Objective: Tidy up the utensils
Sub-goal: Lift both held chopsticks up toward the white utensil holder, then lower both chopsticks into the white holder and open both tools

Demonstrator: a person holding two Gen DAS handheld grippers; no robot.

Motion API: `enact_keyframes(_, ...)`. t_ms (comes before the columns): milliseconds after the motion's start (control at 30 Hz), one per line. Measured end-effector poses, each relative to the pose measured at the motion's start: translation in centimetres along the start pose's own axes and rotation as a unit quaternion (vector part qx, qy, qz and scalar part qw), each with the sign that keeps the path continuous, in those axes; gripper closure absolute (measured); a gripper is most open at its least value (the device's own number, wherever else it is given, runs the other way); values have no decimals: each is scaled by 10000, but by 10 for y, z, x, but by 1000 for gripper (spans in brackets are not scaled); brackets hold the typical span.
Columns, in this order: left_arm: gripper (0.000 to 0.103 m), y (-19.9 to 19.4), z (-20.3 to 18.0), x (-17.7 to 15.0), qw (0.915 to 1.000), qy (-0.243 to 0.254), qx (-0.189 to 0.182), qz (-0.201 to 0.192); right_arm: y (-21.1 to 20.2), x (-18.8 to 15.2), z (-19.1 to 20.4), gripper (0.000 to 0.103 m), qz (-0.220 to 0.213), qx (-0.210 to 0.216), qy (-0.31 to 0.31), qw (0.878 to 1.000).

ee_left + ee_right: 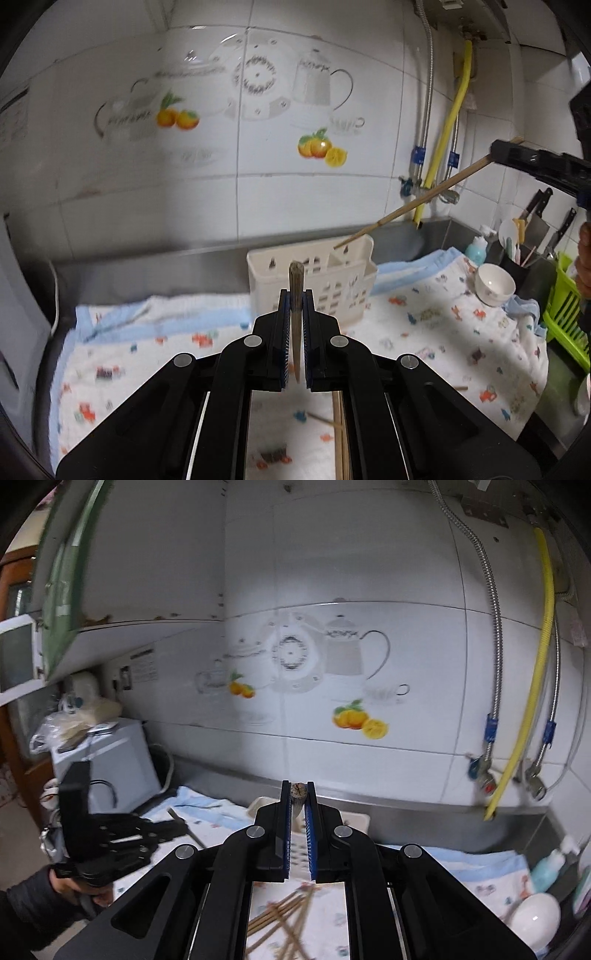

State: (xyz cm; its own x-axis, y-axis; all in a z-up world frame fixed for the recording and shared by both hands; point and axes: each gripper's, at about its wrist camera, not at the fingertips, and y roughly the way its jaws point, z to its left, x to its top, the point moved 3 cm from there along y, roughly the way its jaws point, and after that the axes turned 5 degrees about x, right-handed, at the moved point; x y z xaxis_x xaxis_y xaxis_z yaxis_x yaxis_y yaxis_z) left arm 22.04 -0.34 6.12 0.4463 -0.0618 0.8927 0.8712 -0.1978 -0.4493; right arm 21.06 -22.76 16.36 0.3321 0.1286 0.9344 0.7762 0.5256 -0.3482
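Two views. Left wrist: left gripper (295, 295) fingers pinch one chopstick (296, 299), end pointing at white caddy (332, 288) near wall; open towel (424, 332) right.

Right wrist: right gripper (298, 797) fingers clamp second chopstick (297, 792); loose chopsticks (280, 919) beneath.

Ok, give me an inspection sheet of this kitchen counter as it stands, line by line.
Surface: steel counter covered by a printed towel.
Job's things: white utensil caddy at the back of the towel; loose chopsticks lying crossed on the towel.
Clutter: white bowl, green rack, knives, blue bottle.
Grippers: left gripper shut on a chopstick; right gripper shut on another chopstick, its tip over the caddy.
Cables: white cord at left; yellow hose and metal hoses on the wall.
Surroundings: white tiles with fruit and teapot decals.
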Motion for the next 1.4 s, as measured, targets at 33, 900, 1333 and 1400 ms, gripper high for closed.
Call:
enact_keyframes(33,98,1,-1,8,10000,39,-17,-29,2,4,-4,96,15,-105,-26,9999)
enact_keyframes(900,98,25,-8,126,9945,50,254,-1019,96,-27,-63,96,1386,-453,137,9892)
enact_keyframes(1333,98,31,-8,140,9887,190,547,-1380,114,-38,-70,96,1545,-517,123,9866)
enact_keyframes(1400,98,44,-1,133,9909,64,503,-1246,111,-37,-71,89,1506,-564,84,9869)
